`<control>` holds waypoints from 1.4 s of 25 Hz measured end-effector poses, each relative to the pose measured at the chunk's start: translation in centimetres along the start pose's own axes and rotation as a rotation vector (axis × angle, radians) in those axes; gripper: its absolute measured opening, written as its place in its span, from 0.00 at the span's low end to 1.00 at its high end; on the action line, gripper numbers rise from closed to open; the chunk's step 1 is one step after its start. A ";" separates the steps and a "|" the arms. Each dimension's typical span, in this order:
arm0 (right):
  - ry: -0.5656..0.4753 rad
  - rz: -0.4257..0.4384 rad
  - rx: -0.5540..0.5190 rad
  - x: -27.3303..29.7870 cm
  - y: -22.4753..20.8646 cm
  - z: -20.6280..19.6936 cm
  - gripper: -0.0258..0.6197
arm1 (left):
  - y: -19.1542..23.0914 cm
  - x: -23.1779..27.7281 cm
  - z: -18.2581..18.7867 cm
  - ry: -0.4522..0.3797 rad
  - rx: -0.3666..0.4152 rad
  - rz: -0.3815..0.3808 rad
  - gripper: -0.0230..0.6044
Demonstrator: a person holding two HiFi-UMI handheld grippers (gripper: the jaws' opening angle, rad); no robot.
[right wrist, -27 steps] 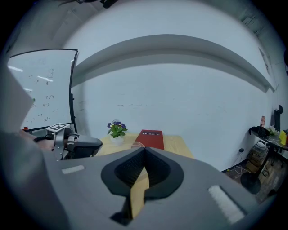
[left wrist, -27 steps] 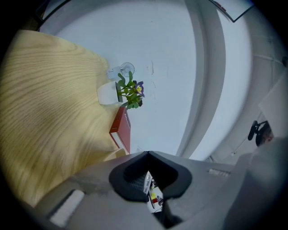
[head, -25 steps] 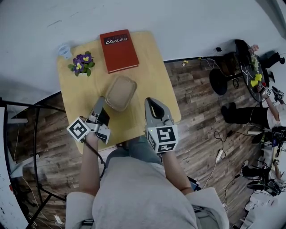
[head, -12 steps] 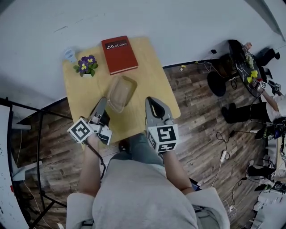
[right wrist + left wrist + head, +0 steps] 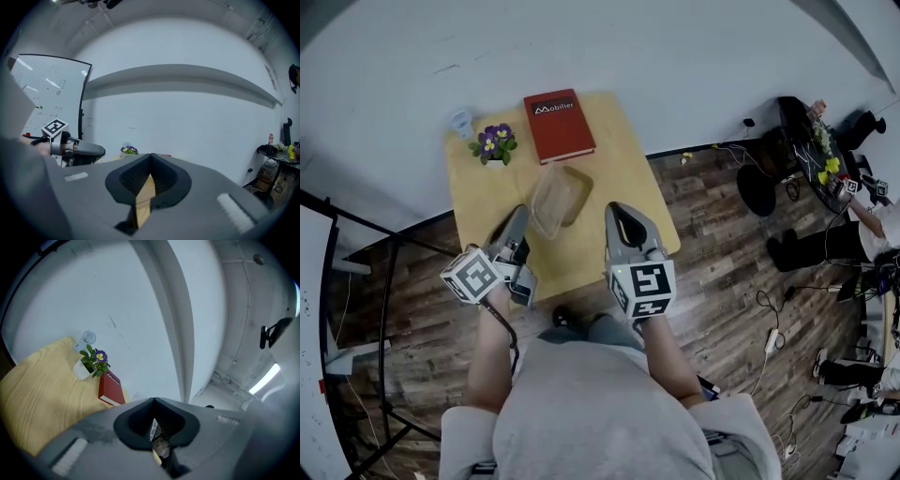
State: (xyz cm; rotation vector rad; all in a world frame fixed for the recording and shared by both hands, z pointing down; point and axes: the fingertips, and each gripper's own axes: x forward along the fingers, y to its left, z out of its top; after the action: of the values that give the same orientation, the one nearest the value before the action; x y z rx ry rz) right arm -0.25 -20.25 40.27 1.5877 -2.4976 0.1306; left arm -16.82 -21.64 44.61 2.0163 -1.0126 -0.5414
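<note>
1. We keep the left claw (image 5: 521, 212) clenched. In the left gripper view its jaw tips meet, and nothing sits between them.
2. Our right claw (image 5: 615, 208) is clenched as well. In the right gripper view its tips are together and empty, with only pale wood showing through the thin slit below them.
3. In the head view, a clear plastic container with rounded corners (image 5: 560, 199) lies on the light wooden surface (image 5: 628, 178), just left of the frame's centre and between our two claws.
4. The left claw's tip shows just beside the container's lower left edge. The right claw's tip is near the container's right side but apart from it. We cannot tell whether the left tip touches it.
5. Above the container in the frame, a red hardcover book (image 5: 559, 125) lies at the surface's far edge.
6. Left of the book stands a small white pot of purple flowers (image 5: 494, 145). A clear drinking glass (image 5: 460, 121) stands at the upper left corner of the surface.
7. A dark plank floor (image 5: 722, 244) surrounds the surface, and a white wall (image 5: 675, 56) fills the top of the frame.
</note>
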 end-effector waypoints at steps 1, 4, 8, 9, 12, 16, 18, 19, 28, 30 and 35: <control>-0.003 0.007 0.000 0.0 0.1 0.2 0.04 | -0.1 -0.1 0.1 0.000 0.022 0.013 0.04; -0.016 0.029 -0.008 0.0 0.5 1.0 0.04 | -1.0 -0.4 0.6 -0.006 0.084 0.034 0.04; -0.033 0.057 -0.022 -0.3 0.9 1.9 0.04 | -2.6 -0.9 0.8 -0.015 0.154 0.053 0.04; -0.036 0.064 -0.024 -0.5 0.9 2.1 0.04 | -3.0 -1.0 0.8 -0.015 0.177 0.060 0.04; -0.041 0.082 -0.028 -1.0 1.0 2.5 0.04 | -4.4 -1.4 0.6 -0.010 0.256 0.086 0.04; -0.050 0.103 -0.035 -1.8 1.0 2.9 0.04 | -6.0 -2.0 0.3 -0.018 0.335 0.114 0.04; -0.056 0.112 -0.039 -2.3 1.0 3.2 0.04 | -6.8 -2.4 0.2 -0.028 0.367 0.123 0.04; -0.058 0.116 -0.040 -2.5 1.0 3.3 0.04 | -7.2 -2.6 0.2 -0.034 0.381 0.126 0.04; -0.088 0.149 -0.049 -4.8 0.9 4.3 0.04 | -10.5 -4.6 0.0 -0.106 0.493 0.172 0.04; -0.095 0.156 -0.053 -5.3 0.9 4.5 0.04 | -11.0 -5.1 -0.1 -0.122 0.521 0.188 0.04; -0.120 0.176 -0.057 -7.0 0.8 5.3 0.04 | -12.8 -6.4 -0.4 -0.158 0.595 0.228 0.04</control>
State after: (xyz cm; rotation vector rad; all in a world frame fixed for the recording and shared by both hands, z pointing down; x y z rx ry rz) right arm 1.39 -14.56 33.72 1.3914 -2.7045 -0.0130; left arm -14.38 -11.67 34.66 2.3410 -1.6242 -0.2971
